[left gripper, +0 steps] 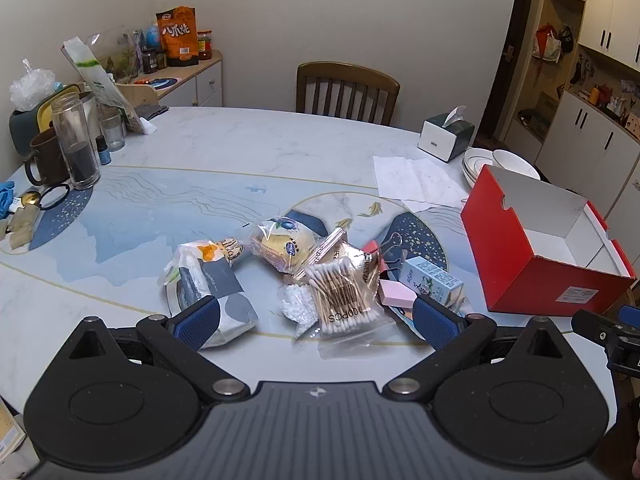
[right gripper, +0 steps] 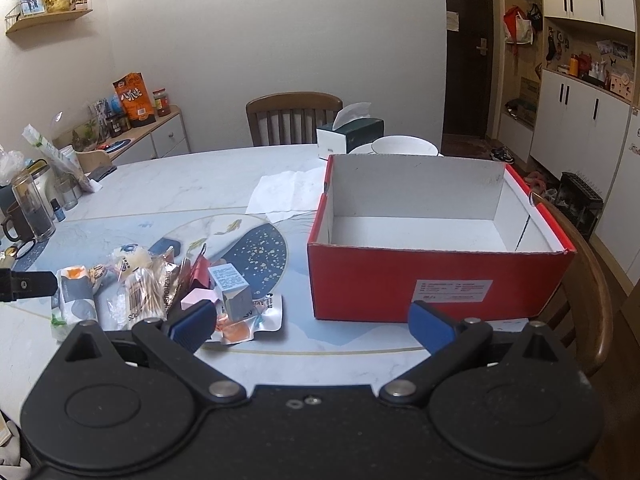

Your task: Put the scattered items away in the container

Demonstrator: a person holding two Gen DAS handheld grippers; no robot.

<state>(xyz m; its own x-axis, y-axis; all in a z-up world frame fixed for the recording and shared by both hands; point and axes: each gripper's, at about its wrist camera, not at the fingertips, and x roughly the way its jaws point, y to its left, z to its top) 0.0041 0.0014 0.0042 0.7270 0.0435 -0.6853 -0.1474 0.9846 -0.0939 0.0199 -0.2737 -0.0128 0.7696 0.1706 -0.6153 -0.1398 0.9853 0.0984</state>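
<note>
Standing open-topped and bare inside, the red box [right gripper: 436, 280] sits on the marble table [left gripper: 240, 140], right of the scattered pile: cotton swab bag [left gripper: 344, 296], small carton [right gripper: 234, 290]. Left gripper [left gripper: 316, 316] and right gripper [right gripper: 312, 322] both gape wide, holding nothing.

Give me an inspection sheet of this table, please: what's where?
Surface: round marble-look table with blue printed pattern.
Job's things: empty red cardboard box; beside it a pile including a clear bag of cotton swabs and a small pale carton.
Clutter: tall glass jar, brown mug, green-and-white tissue box, white bowls.
Grippers: left gripper and right gripper open, holding nothing.
Cables: nothing seen.
Surroundings: wooden chair, white cabinets.
</note>
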